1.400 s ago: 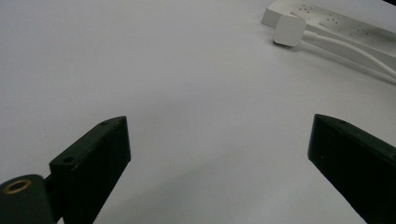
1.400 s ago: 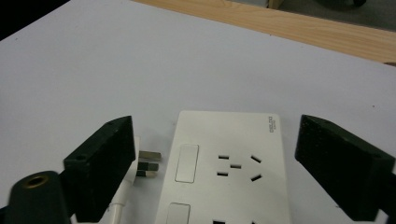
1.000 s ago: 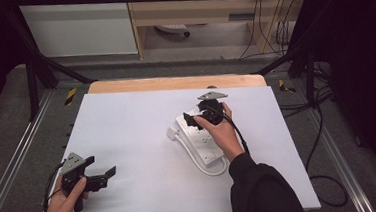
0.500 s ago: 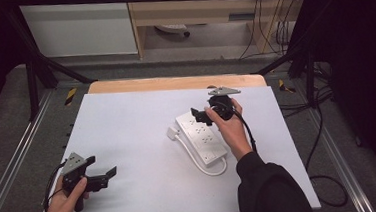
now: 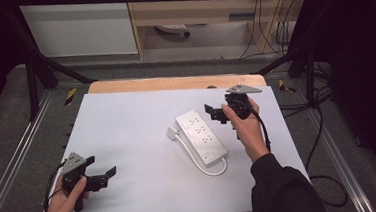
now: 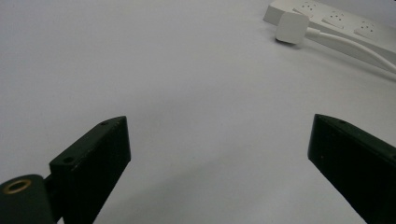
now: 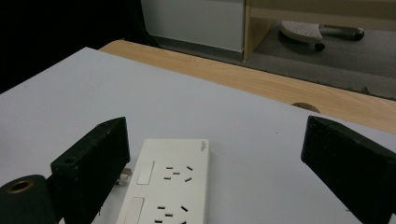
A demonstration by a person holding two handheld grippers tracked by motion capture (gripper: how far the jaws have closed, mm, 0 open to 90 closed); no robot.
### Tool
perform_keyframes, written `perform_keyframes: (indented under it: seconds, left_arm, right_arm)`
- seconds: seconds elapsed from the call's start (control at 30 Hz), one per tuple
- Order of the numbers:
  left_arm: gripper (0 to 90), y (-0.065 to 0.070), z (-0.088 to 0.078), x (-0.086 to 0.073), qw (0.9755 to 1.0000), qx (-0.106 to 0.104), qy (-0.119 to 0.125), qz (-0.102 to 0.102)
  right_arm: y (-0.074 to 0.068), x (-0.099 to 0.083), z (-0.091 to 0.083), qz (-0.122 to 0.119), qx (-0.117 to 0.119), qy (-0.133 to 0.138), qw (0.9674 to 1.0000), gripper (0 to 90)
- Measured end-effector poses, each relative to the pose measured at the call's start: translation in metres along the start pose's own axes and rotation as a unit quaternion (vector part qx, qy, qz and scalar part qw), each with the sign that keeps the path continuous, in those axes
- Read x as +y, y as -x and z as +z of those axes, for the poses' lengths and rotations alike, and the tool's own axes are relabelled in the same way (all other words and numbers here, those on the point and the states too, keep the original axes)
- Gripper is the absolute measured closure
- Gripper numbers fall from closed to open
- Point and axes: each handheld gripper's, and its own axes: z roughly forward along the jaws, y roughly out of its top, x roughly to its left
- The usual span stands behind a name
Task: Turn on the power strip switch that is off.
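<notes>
The white power strip lies right of the middle of the white table, its plug just beside it. Loads of bare room on the left. Your right gripper hovers wide open just past the strip's far end; your left gripper sits spread empty near the front-left corner, well apart.

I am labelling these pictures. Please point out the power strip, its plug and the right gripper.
power strip (image 5: pixel 201 135), high view, middle of its top face
plug (image 6: pixel 290 27), left gripper view, its white body
right gripper (image 5: pixel 211 113), high view, between its jaw tips
</notes>
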Motion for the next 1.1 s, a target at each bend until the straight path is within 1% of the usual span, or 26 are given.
perform_keyframes:
  seconds: [0.1, 0.2, 0.3, 0.4, 0.47, 0.63, 0.8, 0.93, 1.1]
  left_arm:
    - [5.9, 0.0, -0.001, 0.0, 1.0, -0.001, 0.005, -0.001]
    - [6.0, 0.0, 0.0, 0.001, 1.0, -0.001, 0.004, -0.003]
    - [6.0, 0.001, 0.0, 0.001, 1.0, 0.0, 0.003, 0.001]
    - [6.0, 0.002, 0.001, 0.0, 1.0, 0.0, -0.002, 0.005]
    - [6.0, 0.003, 0.001, 0.0, 1.0, -0.001, -0.003, 0.006]
    - [5.9, 0.0, -0.001, -0.001, 1.0, 0.002, 0.0, 0.001]
    - [6.0, -0.001, -0.001, 0.0, 1.0, 0.003, 0.003, -0.002]
    - [6.0, 0.0, -0.001, -0.001, 1.0, 0.002, 0.0, 0.0]
    - [6.0, -0.001, -0.002, -0.001, 1.0, 0.006, 0.003, -0.006]
  right_arm:
    - [0.004, 0.002, -0.01, 0.004, 0.002, 0.011, 0.9999, 7.8]
    - [0.009, 0.003, -0.022, 0.008, 0.002, 0.024, 0.9997, 7.6]
    - [0.015, 0.003, -0.034, 0.008, 0.004, 0.033, 0.9994, 7.4]
    - [0.02, 0.0, -0.046, 0.009, 0.001, 0.04, 0.9992, 7.5]
    - [0.023, -0.002, -0.053, 0.005, -0.008, 0.043, 0.999, 7.7]
    - [0.031, -0.011, -0.072, 0.007, -0.02, 0.055, 0.9983, 7.8]
    - [0.04, -0.021, -0.09, 0.015, -0.026, 0.063, 0.9975, 7.7]
    - [0.045, -0.032, -0.102, 0.017, -0.027, 0.067, 0.9972, 6.7]
    - [0.051, -0.046, -0.114, 0.017, -0.037, 0.074, 0.9964, 6.2]
